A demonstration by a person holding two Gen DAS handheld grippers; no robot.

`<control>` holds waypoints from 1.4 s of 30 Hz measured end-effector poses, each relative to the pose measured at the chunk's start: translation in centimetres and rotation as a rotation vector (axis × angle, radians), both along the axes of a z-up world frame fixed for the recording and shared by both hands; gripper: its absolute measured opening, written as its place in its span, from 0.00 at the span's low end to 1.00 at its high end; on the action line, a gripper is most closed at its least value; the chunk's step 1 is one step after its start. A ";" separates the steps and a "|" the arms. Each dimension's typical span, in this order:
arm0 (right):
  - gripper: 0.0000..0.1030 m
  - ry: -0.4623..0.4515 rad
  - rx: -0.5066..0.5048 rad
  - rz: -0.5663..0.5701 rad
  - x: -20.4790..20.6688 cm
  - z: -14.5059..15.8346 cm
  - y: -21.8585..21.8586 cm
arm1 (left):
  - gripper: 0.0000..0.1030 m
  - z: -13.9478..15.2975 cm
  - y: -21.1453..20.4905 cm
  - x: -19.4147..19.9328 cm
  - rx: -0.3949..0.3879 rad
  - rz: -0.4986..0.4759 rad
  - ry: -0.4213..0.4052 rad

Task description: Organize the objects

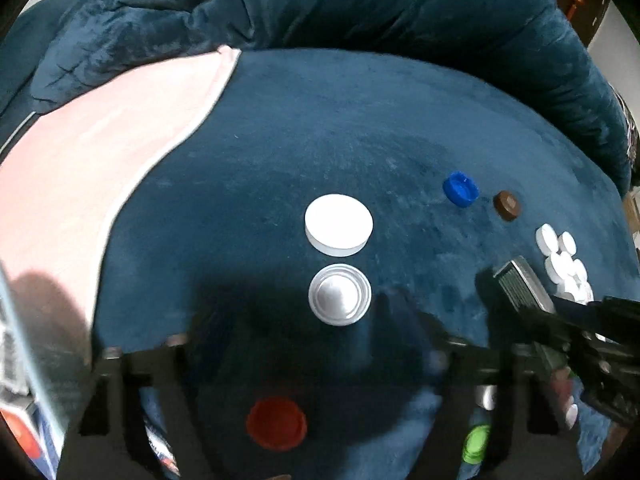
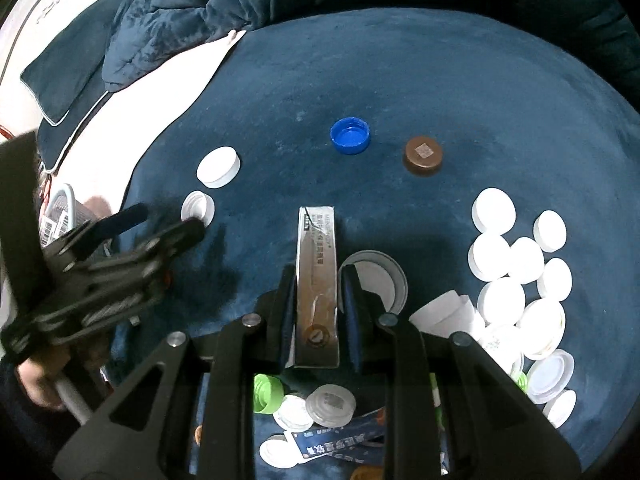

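Observation:
My right gripper (image 2: 318, 292) is shut on a flat silver packet (image 2: 316, 280), which sticks out forward between its pads above the blue cloth (image 2: 360, 80). The packet (image 1: 520, 284) also shows at the right of the left wrist view. My left gripper (image 2: 168, 220) hovers low at the left, motion-blurred, its two fingers a little apart with nothing seen between them. Just beyond its tips lie a ribbed silver-white cap (image 2: 198, 208) (image 1: 340, 294) and a flat white lid (image 2: 219, 167) (image 1: 338, 224). A red cap (image 1: 276, 422) lies under the left gripper.
A blue cap (image 2: 349, 135) and a brown cap (image 2: 423, 155) lie mid-cloth. Several white caps (image 2: 516, 260) are heaped at the right. A grey-rimmed lid (image 2: 384, 280), a green cap (image 2: 267, 394) and more packets lie beneath the right gripper. A pale sheet (image 1: 100, 160) and a basket (image 2: 60, 208) lie at the left.

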State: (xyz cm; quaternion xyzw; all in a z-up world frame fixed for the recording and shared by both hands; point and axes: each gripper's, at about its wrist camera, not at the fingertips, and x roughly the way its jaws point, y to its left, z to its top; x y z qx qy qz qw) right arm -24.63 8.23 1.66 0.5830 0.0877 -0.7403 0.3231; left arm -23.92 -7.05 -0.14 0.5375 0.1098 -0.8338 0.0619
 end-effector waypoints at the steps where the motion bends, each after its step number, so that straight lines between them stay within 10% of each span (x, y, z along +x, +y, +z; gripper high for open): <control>1: 0.22 -0.001 0.001 0.004 0.1 -0.1 -0.3 | 0.32 -0.4 -0.1 -0.1 0.001 -0.002 -0.014; 17: 0.22 0.056 -0.096 0.038 3.7 5.0 -3.2 | 0.31 10.2 -3.9 9.3 0.019 0.041 0.171; 29: 0.22 0.061 -0.272 0.463 18.5 9.5 -17.4 | 0.31 13.8 -20.1 22.7 -0.001 0.412 0.179; 42: 0.23 0.256 -0.114 0.810 23.2 6.8 -27.1 | 0.31 11.1 -22.5 26.3 0.021 0.440 0.092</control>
